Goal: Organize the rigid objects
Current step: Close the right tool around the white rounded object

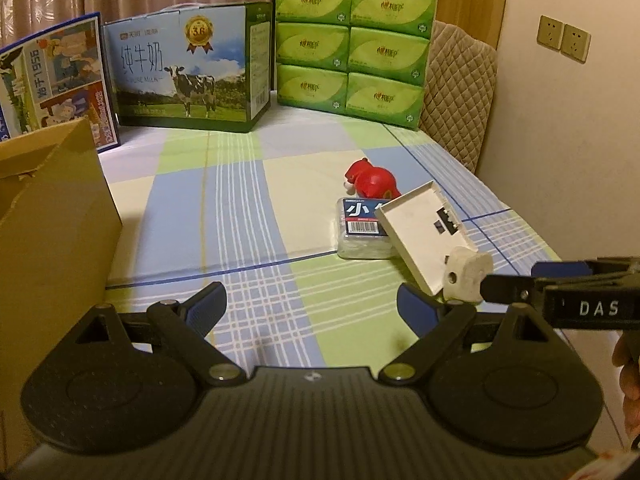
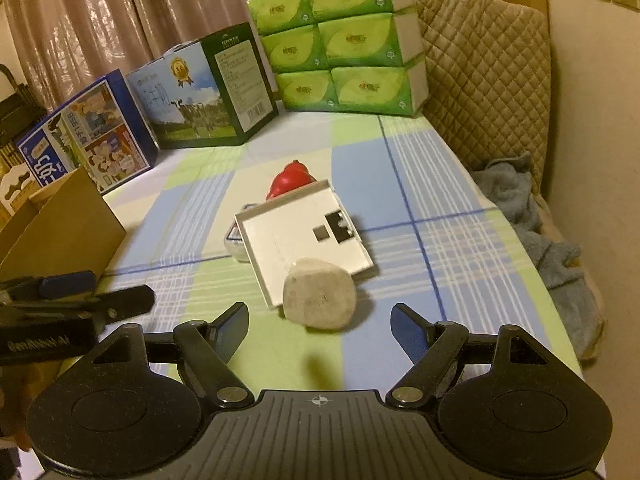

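Observation:
A white flat plastic cover (image 1: 422,234) (image 2: 302,236) leans on a wrapped blue-label packet (image 1: 362,228) in the middle of the checked cloth. A red toy figure (image 1: 372,180) (image 2: 290,178) lies just behind them. A white rounded plug-like block (image 1: 466,274) (image 2: 318,298) sits against the cover's near edge. My left gripper (image 1: 312,308) is open and empty, just left of the pile. My right gripper (image 2: 320,328) is open and empty, with the white block just ahead of its fingers. The right gripper (image 1: 560,288) also shows at the right edge of the left wrist view.
An open cardboard box (image 1: 48,216) (image 2: 60,224) stands at the left. Two milk cartons (image 1: 180,68) (image 2: 84,132) and a green tissue pack (image 1: 352,48) (image 2: 340,40) line the back. A quilted chair (image 2: 484,68) and a blue cloth (image 2: 552,240) are beyond the right edge.

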Available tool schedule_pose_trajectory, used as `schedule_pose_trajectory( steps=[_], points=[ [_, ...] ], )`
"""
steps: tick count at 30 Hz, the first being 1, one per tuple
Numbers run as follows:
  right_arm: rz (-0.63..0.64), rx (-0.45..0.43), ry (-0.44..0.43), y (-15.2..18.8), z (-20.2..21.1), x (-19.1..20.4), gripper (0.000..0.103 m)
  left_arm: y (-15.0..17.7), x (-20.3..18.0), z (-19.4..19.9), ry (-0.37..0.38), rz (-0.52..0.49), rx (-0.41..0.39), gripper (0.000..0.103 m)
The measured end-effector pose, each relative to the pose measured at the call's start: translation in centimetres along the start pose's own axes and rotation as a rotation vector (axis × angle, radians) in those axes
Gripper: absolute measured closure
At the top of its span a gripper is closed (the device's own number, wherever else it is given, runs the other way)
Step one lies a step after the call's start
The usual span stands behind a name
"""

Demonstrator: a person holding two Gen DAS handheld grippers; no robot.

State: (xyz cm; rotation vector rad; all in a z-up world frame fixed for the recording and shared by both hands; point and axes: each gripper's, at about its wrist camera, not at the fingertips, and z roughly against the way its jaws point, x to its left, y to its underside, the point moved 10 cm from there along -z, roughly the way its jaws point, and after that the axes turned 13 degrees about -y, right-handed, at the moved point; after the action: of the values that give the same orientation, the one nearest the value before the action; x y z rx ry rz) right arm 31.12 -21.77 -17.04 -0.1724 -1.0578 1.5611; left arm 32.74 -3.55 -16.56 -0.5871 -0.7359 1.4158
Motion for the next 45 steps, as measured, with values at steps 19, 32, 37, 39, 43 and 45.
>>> schedule_pose_trajectory(
  steps=[19, 32, 37, 39, 43, 45],
  points=[
    [-0.001, 0.063, 0.025, -0.3, -4.5, -1.0, 0.049, 0.3, 0.5, -1.4, 0.025, 0.032, 0.025, 0.013],
    [-0.014, 0.077, 0.041, -0.1, -4.4, -1.4, 0.056, 0.5, 0.5, -1.5, 0.03, 0.033, 0.036, 0.014],
    [0.0, 0.055, 0.05, -0.7, -3.5, -1.1, 0.057, 0.5, 0.4, -1.6, 0.033, 0.031, 0.037, 0.014],
    [-0.004, 0.048, 0.043, -0.8, -3.3, -1.0, 0.057, 0.6, 0.4, -1.6, 0.034, 0.031, 0.037, 0.014],
    [-0.025, 0.033, 0.023, -0.9, -2.6, -0.7, 0.057, 0.5, 0.5, -1.6, 0.035, 0.034, 0.036, 0.014],
    [-0.027, 0.022, 0.021, -1.1, -2.2, -0.6, 0.057, 0.5, 0.5, -1.6, 0.035, 0.035, 0.037, 0.014]
  ],
)
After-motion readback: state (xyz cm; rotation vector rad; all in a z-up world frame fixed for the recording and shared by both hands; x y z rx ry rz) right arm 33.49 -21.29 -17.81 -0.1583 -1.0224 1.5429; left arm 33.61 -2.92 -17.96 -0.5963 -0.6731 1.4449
